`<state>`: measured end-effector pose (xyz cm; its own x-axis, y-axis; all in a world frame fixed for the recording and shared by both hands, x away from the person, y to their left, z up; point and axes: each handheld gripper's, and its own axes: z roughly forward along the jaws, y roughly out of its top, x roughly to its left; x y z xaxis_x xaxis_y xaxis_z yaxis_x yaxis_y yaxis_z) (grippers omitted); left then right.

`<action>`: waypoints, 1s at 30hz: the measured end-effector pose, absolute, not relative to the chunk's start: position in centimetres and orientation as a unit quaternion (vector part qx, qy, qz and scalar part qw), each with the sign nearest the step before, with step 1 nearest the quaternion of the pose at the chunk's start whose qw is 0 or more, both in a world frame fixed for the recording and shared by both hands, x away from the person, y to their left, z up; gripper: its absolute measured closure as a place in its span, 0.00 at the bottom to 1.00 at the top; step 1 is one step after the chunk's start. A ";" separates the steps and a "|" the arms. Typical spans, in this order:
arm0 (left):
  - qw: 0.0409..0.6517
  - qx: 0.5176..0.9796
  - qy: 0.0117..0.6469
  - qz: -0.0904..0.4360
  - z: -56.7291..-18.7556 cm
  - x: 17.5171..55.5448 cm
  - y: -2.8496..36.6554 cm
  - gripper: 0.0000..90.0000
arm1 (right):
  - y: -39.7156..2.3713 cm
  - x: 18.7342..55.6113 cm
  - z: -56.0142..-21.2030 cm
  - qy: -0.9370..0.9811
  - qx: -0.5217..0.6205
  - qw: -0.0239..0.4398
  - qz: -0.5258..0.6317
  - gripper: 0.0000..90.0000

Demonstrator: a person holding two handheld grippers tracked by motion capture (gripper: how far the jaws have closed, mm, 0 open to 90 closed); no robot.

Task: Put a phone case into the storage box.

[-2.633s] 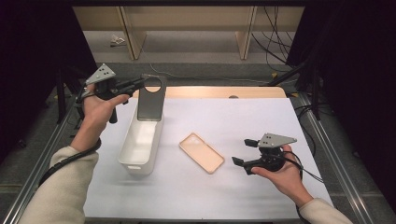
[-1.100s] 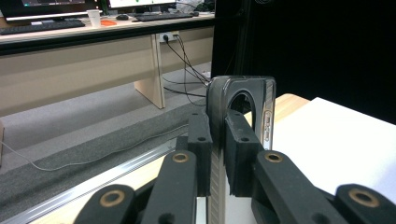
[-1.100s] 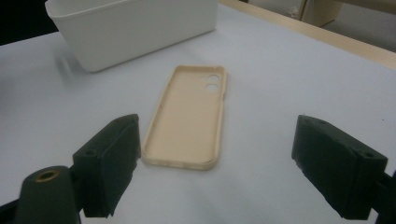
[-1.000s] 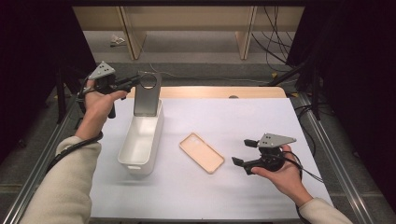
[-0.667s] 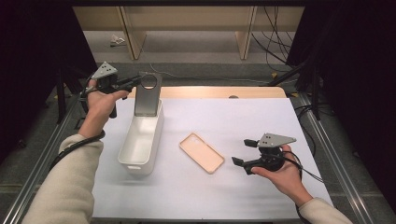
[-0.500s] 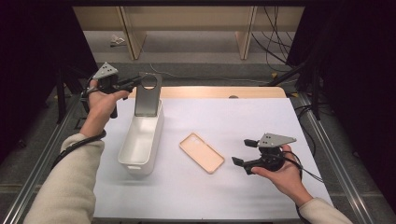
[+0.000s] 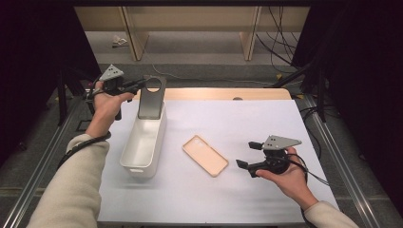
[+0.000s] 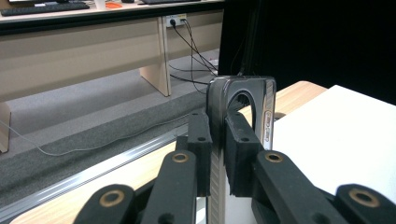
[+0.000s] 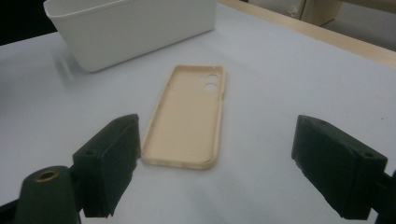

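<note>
Nearest, the right gripper rests low on the white worktop, its fingers spread wide and empty, aimed at the beige case lying flat just beyond them. Farther left sits the white bin. Over its far end, the left gripper has its fingers clamped on the dark case, held upright.

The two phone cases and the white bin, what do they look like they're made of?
Dark phone case: probably glossy hard plastic, with bright highlights along its edges. Beige phone case: likely matte soft plastic or silicone, an even sheen with no glare. White bin: seemingly smooth moulded plastic, with thin walls and rounded corners.
</note>
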<state>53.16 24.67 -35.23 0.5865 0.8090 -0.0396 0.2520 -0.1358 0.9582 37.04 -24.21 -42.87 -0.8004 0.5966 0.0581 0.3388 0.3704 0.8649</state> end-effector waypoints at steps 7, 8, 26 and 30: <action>0.534 0.713 0.375 0.258 -35.9 53.2 24.7 0.90 | -24.2 37.1 -42.9 0.819 0.286 0.133 0.480 0.18; 0.533 0.713 0.376 0.257 -36.0 53.3 24.7 0.90 | -24.2 37.1 -42.9 0.819 0.286 0.133 0.480 0.18; 0.523 0.716 0.386 0.254 -37.1 53.8 24.6 0.90 | -24.1 37.0 -42.9 0.819 0.285 0.132 0.480 0.18; 0.521 0.716 0.389 0.254 -37.3 53.9 24.6 0.90 | -24.2 37.1 -42.9 0.819 0.286 0.132 0.480 0.18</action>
